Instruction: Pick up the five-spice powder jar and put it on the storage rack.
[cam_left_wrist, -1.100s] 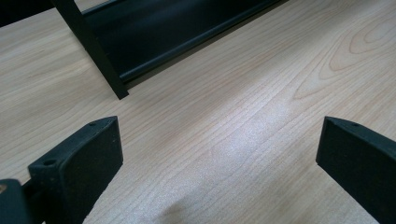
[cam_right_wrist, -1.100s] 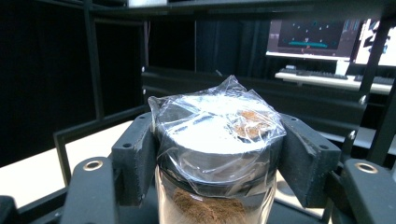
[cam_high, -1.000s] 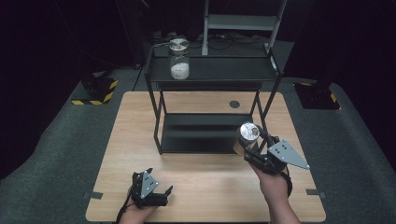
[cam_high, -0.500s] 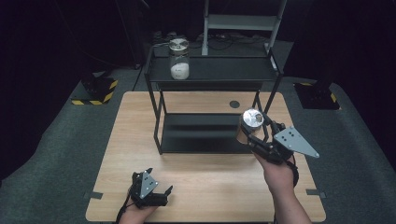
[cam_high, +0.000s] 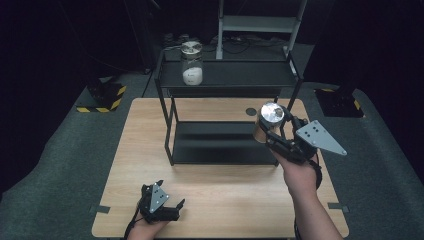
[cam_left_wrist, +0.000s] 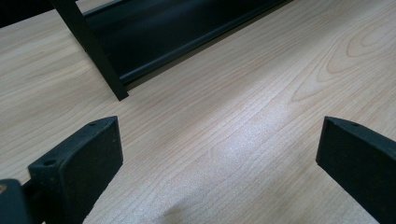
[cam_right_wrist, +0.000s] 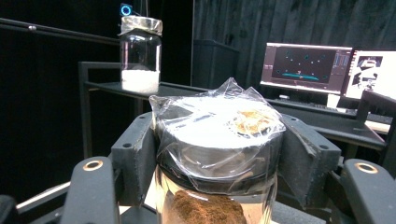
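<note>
Right gripper view puts the clear glass jar of brown powder (cam_right_wrist: 217, 154) dead centre, its silver lid wrapped in crinkled plastic film, pinched just below the lid between the two black jaws of the right gripper (cam_right_wrist: 219, 154). Seen from the high view, that jar (cam_high: 266, 122) is held in the air at the right front of the black two-tier metal shelf rack (cam_high: 227, 80), above the lower tier and below the top one, with the right gripper (cam_high: 272, 131) clamping it from the person's side.

What could go wrong, as I judge it: the pads bear on smooth glass close to loose film (a slippery pairing), so the jar could slide or tilt in the grip if the hand swings quickly. Its lid could also knock the front edge of the top tier or the right upright if it is not raised high enough before going forward. A tilt would shift the powder, though the film should hold it in.

On the top tier's left end stands a second clear glass jar with white powder (cam_high: 192, 64), also film-capped, well apart from the held one. The left gripper (cam_high: 161, 205) rests on the light wooden table (cam_high: 125, 165) near its front edge, jaws spread with nothing between them but bare wood grain.
</note>
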